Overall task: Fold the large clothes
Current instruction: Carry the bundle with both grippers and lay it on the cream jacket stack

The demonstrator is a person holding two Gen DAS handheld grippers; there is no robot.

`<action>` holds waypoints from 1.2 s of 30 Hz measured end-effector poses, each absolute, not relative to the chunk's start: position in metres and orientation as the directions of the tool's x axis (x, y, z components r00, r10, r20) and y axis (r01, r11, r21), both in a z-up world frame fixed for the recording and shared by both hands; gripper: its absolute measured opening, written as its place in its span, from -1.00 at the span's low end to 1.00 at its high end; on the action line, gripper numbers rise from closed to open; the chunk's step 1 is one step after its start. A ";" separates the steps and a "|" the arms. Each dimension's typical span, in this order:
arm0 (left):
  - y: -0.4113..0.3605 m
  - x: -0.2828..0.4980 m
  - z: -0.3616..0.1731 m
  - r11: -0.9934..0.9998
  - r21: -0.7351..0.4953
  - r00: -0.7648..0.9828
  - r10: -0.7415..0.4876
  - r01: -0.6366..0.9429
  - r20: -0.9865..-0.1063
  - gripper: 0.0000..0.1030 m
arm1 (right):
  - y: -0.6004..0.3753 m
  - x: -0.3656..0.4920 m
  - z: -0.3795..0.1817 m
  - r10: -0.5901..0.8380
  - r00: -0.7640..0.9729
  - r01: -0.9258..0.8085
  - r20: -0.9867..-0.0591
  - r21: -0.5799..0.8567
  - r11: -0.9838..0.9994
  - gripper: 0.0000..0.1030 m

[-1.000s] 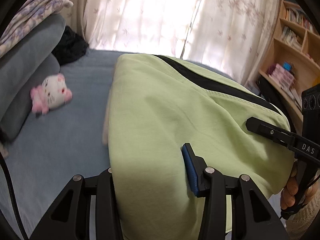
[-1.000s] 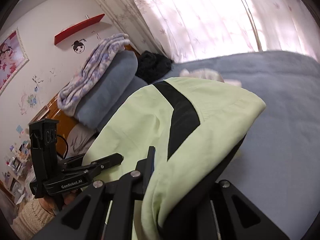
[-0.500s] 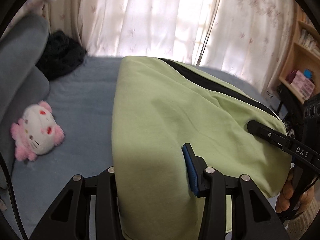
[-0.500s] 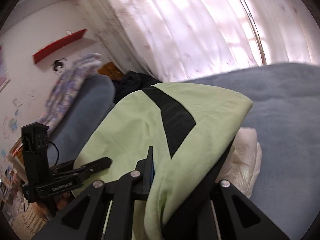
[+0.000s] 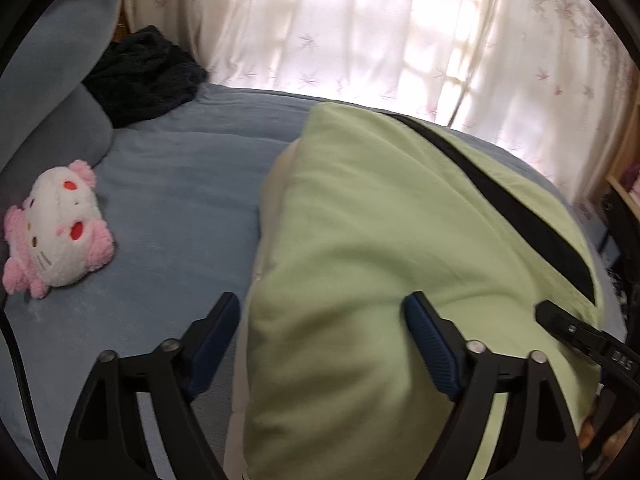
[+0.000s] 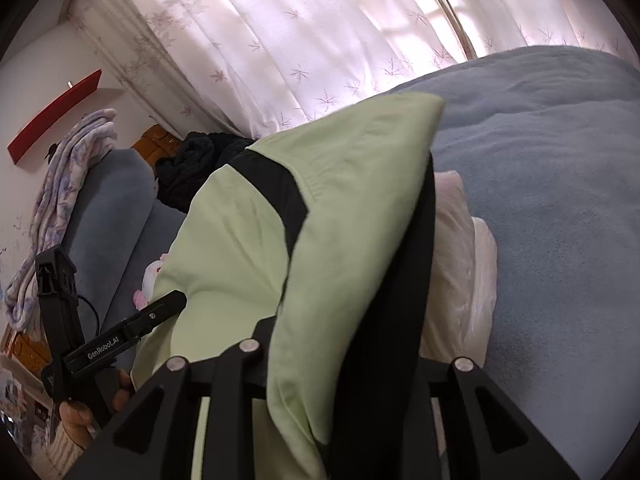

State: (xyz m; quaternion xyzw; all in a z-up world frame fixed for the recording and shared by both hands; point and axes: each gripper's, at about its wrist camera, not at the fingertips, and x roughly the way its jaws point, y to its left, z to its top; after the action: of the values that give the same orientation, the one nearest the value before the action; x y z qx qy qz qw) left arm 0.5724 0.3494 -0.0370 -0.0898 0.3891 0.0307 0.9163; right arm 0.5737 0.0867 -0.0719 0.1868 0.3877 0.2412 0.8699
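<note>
Both tools sit at the folded light-green garment (image 5: 400,240) on the bed (image 5: 180,184): the left tool (image 5: 324,336) is spread around its edge, the right tool (image 6: 340,360) pinches it, so folding looks nearly finished.

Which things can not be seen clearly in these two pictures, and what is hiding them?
- Right hand-held gripper, right wrist view: the green garment drapes over its fingers, so open or shut cannot be told.
- White item, right wrist view: mostly under the garment; its kind is unclear.
- Plush toy, right wrist view: only a sliver shows behind the garment.
- Garment's lower end, left wrist view: cut off by the frame edge.
</note>
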 end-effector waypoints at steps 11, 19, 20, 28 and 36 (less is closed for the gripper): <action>0.347 0.543 0.000 0.979 -0.049 0.735 0.117 -0.200 -0.668 0.36 | 0.058 0.533 -0.006 0.400 0.727 -0.250 -0.558 0.328 0.911 0.04; 0.302 0.550 -0.007 0.976 0.118 0.733 0.214 -0.182 -0.646 -0.14 | 0.096 0.557 -0.009 0.345 0.744 -0.242 -0.573 0.251 0.937 0.00; 0.301 0.555 -0.014 0.967 0.150 0.709 0.253 -0.205 -0.658 -0.14 | 0.101 0.563 -0.018 0.326 0.732 -0.228 -0.599 0.236 0.945 -0.08; 0.312 0.566 -0.043 0.936 0.189 0.680 0.345 -0.296 -0.647 -0.11 | 0.118 0.583 -0.057 0.276 0.707 -0.214 -0.651 0.176 0.961 -0.11; 0.315 0.572 -0.056 0.925 0.200 0.666 0.373 -0.324 -0.646 -0.11 | 0.129 0.589 -0.066 0.242 0.689 -0.215 -0.683 0.126 0.968 -0.09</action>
State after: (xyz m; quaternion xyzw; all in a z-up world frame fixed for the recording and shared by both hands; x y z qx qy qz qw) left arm 0.5720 0.3149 -0.0562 0.0342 0.3611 0.1911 0.9121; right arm 0.5888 0.1294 -0.0660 0.0180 0.3741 0.1244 0.9188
